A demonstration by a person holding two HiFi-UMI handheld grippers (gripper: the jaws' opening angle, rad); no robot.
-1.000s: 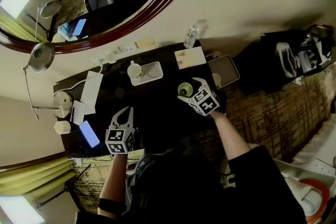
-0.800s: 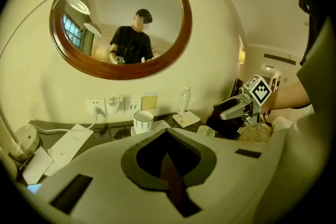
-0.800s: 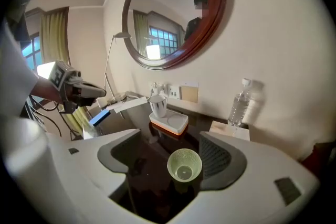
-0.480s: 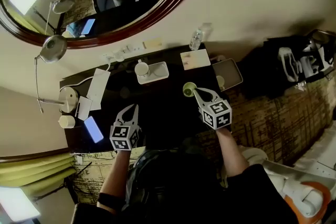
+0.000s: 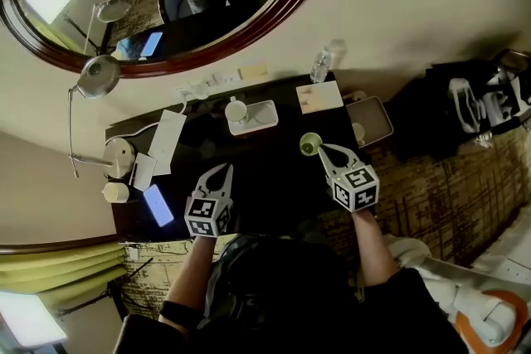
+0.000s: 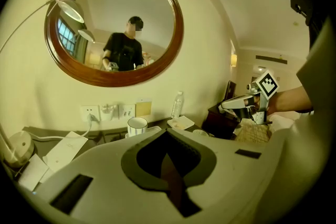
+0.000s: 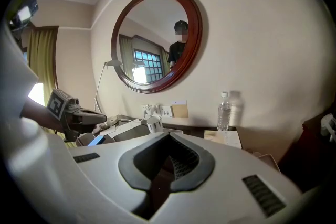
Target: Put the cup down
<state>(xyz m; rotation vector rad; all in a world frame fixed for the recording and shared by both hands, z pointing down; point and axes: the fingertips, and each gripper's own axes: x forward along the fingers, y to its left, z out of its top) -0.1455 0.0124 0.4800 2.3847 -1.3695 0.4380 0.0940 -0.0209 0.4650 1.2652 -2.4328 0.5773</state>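
The green cup [image 5: 310, 144] is down, upright on the dark counter [image 5: 265, 174] toward its right end. The right claw [image 5: 323, 150] hangs just beside it, tips pointing at its rim. Its jaws have just been closing and now sit clenched together with nothing between them. The cup itself does not show in the right gripper view.

Around the cup, a white tray [image 5: 264, 118] lies up and to the left with a white mug [image 5: 236, 109] on its left end, apart from the cup. Toward the wall there's a paper card [image 5: 319, 96], and a water bottle [image 5: 321, 65] stands just behind it. A grey tray [image 5: 375, 118] sits near the cup at the counter's right end.

Over on the left, the left claw [image 5: 223, 169] is clenched too and empty, held over the counter's near edge. Beyond it lie a lit phone [image 5: 158, 205], white papers [image 5: 166, 141] and a desk lamp [image 5: 98, 76]. A round mirror [image 5: 274, 4] hangs above, and a black bag [image 5: 431, 108] sits off to the right.
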